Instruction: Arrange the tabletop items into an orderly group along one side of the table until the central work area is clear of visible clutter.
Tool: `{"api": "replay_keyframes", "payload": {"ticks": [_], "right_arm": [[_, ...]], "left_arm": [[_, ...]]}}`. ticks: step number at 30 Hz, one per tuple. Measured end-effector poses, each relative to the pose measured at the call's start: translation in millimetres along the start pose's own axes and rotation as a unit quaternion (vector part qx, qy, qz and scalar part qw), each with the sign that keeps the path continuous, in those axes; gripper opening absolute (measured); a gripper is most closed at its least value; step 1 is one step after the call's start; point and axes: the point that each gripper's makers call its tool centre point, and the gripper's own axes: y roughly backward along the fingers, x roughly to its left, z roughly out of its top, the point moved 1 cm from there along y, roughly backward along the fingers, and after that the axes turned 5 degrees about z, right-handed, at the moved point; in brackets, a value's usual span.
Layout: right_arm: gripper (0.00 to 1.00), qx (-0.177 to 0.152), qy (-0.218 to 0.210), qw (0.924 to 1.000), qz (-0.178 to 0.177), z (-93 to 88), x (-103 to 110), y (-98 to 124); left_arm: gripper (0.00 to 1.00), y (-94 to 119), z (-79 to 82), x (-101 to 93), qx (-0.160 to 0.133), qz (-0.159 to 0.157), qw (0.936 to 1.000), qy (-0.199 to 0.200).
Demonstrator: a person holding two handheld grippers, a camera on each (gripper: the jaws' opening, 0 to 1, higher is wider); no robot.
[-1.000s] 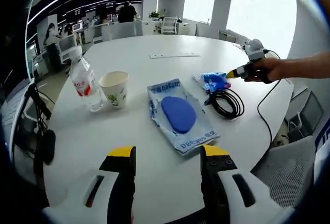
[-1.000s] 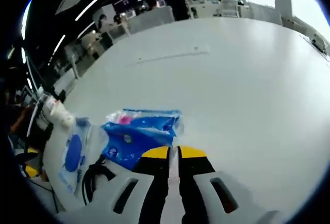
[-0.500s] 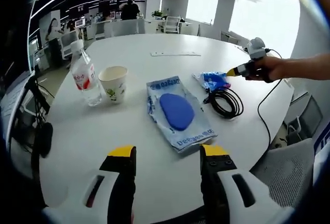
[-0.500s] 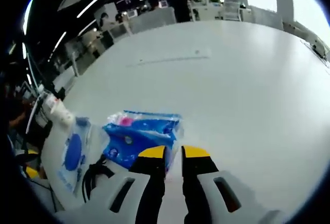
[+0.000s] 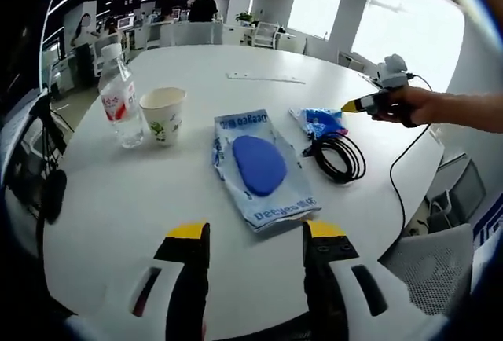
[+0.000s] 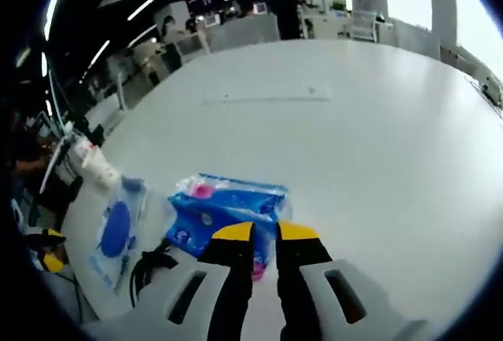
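The blue snack packet [image 6: 224,207] lies flat on the round white desk [image 6: 354,144], and the right tool [image 6: 265,232] hangs just over its near edge, the yellow-tipped jaws a narrow gap apart and not closed on anything. In the left gripper view that same packet [image 5: 322,122] sits just beside the coiled black cable [image 5: 338,157], which lies on the side of it nearer the camera; the right tool [image 5: 369,104] reaches in from beyond the packet, held in a person's hand [image 5: 409,107], with a thin black wire [image 5: 399,192] trailing from it over the desk edge.

To the other side of the packet from the hand lies a clear plastic bag holding a blue oval pad [image 5: 259,166], flat on the desk and near the cable. Further out past that bag stand a paper cup [image 5: 163,115] and, just beside it, an upright water bottle with a red label [image 5: 118,105]. Well beyond the packet, toward the far rim, rests a thin white strip [image 5: 266,78].

The left tool [image 5: 255,232] hovers over the near part of the desk, well apart from the packet, its jaws spread wide with nothing between them.
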Motion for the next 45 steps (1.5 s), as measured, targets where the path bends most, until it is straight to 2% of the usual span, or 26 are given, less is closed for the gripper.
{"api": "replay_keyframes", "payload": {"ticks": [9, 15, 20, 24, 28, 34, 41, 45], "right_arm": [[0.07, 0.013, 0.063, 0.9973, 0.034, 6.0, 32, -18], [0.07, 0.021, 0.076, 0.9954, 0.054, 9.2, 38, -50], [0.07, 0.023, 0.093, 0.9929, 0.07, 17.9, 43, -70], [0.07, 0.029, 0.118, 0.9888, 0.086, 20.4, 56, -80], [0.07, 0.035, 0.133, 0.9839, 0.114, 22.7, 78, -90], [0.08, 0.055, 0.178, 0.9721, 0.142, 16.3, 100, -101], [0.13, 0.074, 0.242, 0.9532, 0.166, 16.5, 129, -113], [0.16, 0.079, 0.246, 0.9476, 0.188, 20.6, 146, -122]], "left_arm": [[0.45, -11, -0.7, -6.4, 0.007, -0.007, 0.9996, 0.028], [0.44, -18, -5.4, -7.7, 0.014, -0.005, 0.9992, 0.037], [0.43, -20, -9.2, -8.3, 0.019, -0.004, 0.9985, 0.052], [0.42, -22, -14.1, -7.1, 0.027, -0.001, 0.9981, 0.055], [0.41, -27, -16.7, -3.9, 0.031, -0.003, 0.9967, 0.075], [0.41, -31, -17.1, -7.4, 0.036, -0.007, 0.9963, 0.077], [0.39, -33, -16.0, -13.6, 0.037, -0.013, 0.9955, 0.086], [0.39, -33, -21.5, -17.1, 0.043, -0.015, 0.9946, 0.094]]}}
